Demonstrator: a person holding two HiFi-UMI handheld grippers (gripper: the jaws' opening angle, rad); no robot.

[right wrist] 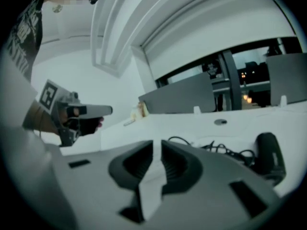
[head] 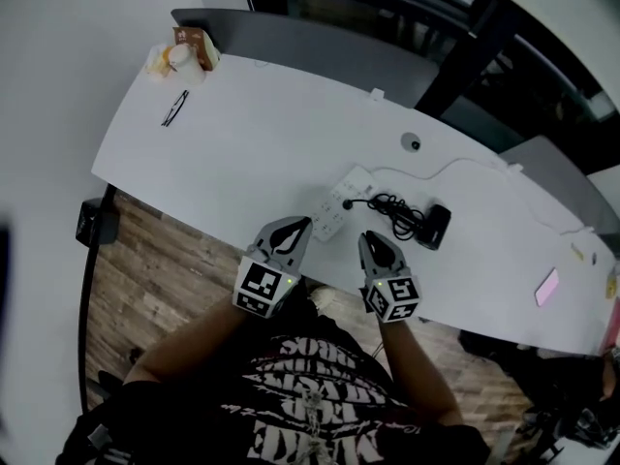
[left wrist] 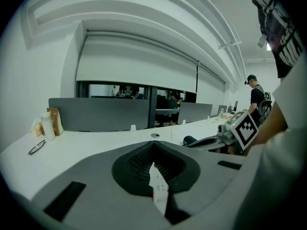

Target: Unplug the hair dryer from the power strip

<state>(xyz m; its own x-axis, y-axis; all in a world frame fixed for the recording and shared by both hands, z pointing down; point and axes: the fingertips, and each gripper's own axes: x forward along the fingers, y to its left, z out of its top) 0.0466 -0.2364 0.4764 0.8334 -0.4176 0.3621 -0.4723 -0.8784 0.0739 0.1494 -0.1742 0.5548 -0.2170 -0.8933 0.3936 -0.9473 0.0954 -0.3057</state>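
A white power strip point(head: 344, 203) lies on the white table point(head: 242, 134), with a black plug point(head: 349, 203) in it. Its coiled black cord point(head: 392, 211) runs right to the black hair dryer point(head: 436, 227), which also shows in the right gripper view point(right wrist: 268, 155). My left gripper point(head: 302, 225) hovers at the strip's near end with its tips together and nothing held point(left wrist: 153, 147); the strip point(left wrist: 158, 186) shows below them. My right gripper point(head: 372, 240) point(right wrist: 157, 147) hangs just short of the cord. A narrow slit shows between its jaws, and nothing is in it.
Glasses point(head: 175, 108) and snack packets point(head: 184, 54) sit at the table's far left corner. A round grommet point(head: 412, 142) lies behind the strip and a pink item point(head: 547, 287) at the right. Grey partitions point(head: 291, 37) back the table. A person point(left wrist: 254, 97) stands far off.
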